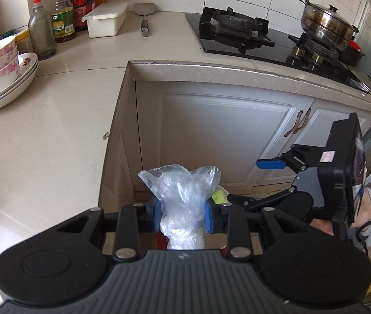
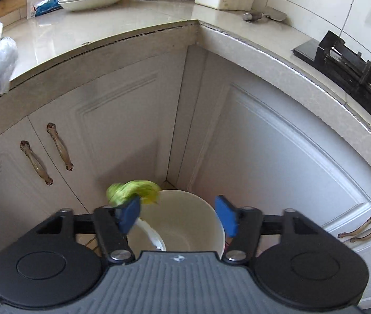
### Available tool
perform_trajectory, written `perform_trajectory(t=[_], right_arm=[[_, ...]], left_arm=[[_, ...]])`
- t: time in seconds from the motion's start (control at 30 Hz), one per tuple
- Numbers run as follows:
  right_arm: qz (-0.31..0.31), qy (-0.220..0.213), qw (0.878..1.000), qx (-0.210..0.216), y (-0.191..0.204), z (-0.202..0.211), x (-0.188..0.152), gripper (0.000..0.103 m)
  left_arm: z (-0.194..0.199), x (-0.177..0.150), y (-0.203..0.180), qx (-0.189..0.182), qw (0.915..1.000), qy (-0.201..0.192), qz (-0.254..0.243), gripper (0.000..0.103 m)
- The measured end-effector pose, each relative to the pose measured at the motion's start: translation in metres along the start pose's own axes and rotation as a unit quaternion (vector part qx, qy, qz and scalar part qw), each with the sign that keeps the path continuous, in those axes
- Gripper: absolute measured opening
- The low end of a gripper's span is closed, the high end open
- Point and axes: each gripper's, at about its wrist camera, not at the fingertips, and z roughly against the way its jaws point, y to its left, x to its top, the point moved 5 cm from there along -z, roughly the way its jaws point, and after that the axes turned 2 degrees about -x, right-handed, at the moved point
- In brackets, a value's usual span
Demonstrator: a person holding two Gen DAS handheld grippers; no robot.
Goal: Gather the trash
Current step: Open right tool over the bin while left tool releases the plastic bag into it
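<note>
My left gripper [image 1: 182, 214] is shut on a crumpled clear plastic bag [image 1: 182, 188], which sticks up between its blue pads. It hangs over the floor beside the counter corner. My right gripper [image 2: 177, 204] stands open above a white bin [image 2: 185, 222] on the floor in the cabinet corner. A blurred green vegetable leaf [image 2: 133, 189] lies against the tip of its left finger, over the bin's rim; the pads do not press on it. In the left wrist view, the right gripper [image 1: 243, 180] shows at the right, with a bit of the green leaf [image 1: 219, 196] behind the bag.
An L-shaped counter [image 1: 54, 130] carries stacked bowls and plates [image 1: 4, 78], bottles [image 1: 62, 18], a white lidded box [image 1: 106, 18] and a spatula [image 1: 144, 18]. A gas stove [image 1: 264, 39] holds a steel pot [image 1: 326, 23]. White cabinet doors [image 2: 277, 157] close in around the bin.
</note>
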Motion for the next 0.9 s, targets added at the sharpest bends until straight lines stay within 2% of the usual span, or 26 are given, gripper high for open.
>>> perform_trajectory(t=[0.07, 0.27, 0.37, 0.5, 0.67, 0.9], right_arm=[[-0.008, -0.007, 1.0, 0.001, -0.004, 0.007, -0.001, 0.099], [-0.044, -0.012, 0.998, -0.044, -0.026, 0.008, 0.0, 0.1], [-0.067, -0.013, 0.996, -0.049, -0.038, 0.005, 0.002, 0.099], [-0.067, -0.019, 0.996, -0.048, -0.043, 0.014, 0.0, 0.1], [-0.066, -0.009, 0.997, -0.049, -0.044, 0.026, -0.014, 0.103], [-0.073, 0.017, 0.996, -0.05, -0.043, 0.037, -0.035, 0.103]], left_arm=[[-0.006, 0.002, -0.001, -0.001, 1.0, 0.004, -0.001, 0.029], [-0.02, 0.01, -0.009, -0.007, 0.9999, 0.006, -0.007, 0.029], [-0.027, 0.013, -0.012, -0.004, 0.9998, 0.01, -0.015, 0.029], [-0.045, 0.013, -0.021, -0.014, 0.9995, 0.02, -0.019, 0.029], [-0.089, 0.009, -0.032, -0.031, 0.9985, 0.043, -0.014, 0.029], [-0.173, -0.003, -0.05, -0.018, 0.9958, 0.085, -0.028, 0.03]])
